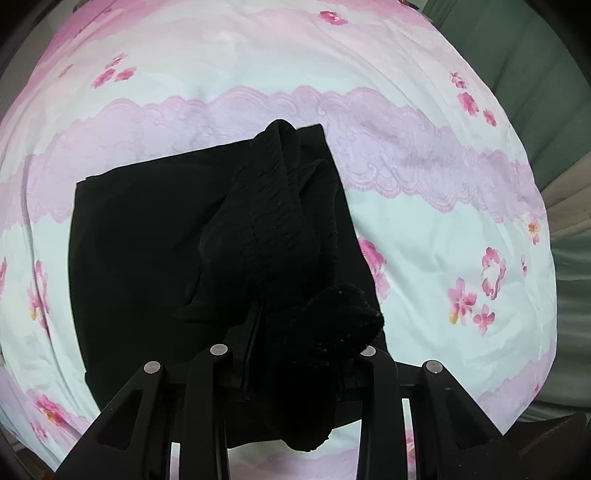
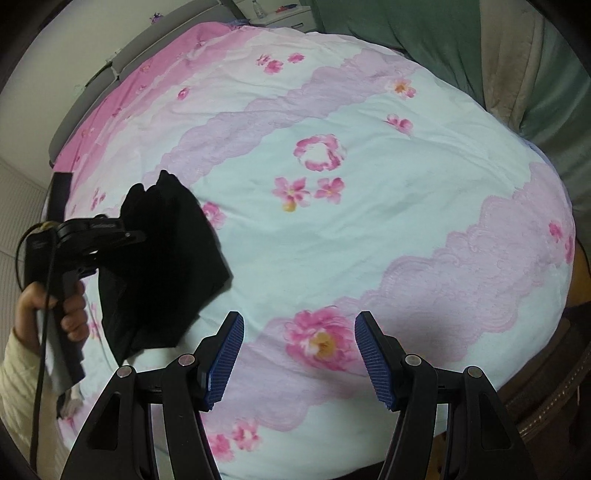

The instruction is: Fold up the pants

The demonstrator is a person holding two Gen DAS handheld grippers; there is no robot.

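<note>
The black pants (image 1: 155, 266) lie partly folded on the flowered bedspread (image 1: 424, 266). One bunched, ribbed end of them rises from the pile into my left gripper (image 1: 295, 350), which is shut on that cloth; the fabric hides its pads. In the right wrist view the pants (image 2: 170, 273) hang from the left gripper (image 2: 129, 236), held by a hand (image 2: 70, 314) in a cream sleeve. My right gripper (image 2: 299, 350) hovers over bare bedspread (image 2: 332, 240) to the right of the pants. It is open, its blue pads (image 2: 227, 358) wide apart with nothing between them.
Green and beige curtains (image 2: 498, 55) hang along the right side of the bed. A grey headboard (image 2: 92, 92) and a white bedside cabinet (image 2: 280, 16) stand at the far end. A dark wooden bed frame (image 2: 546, 398) shows at lower right.
</note>
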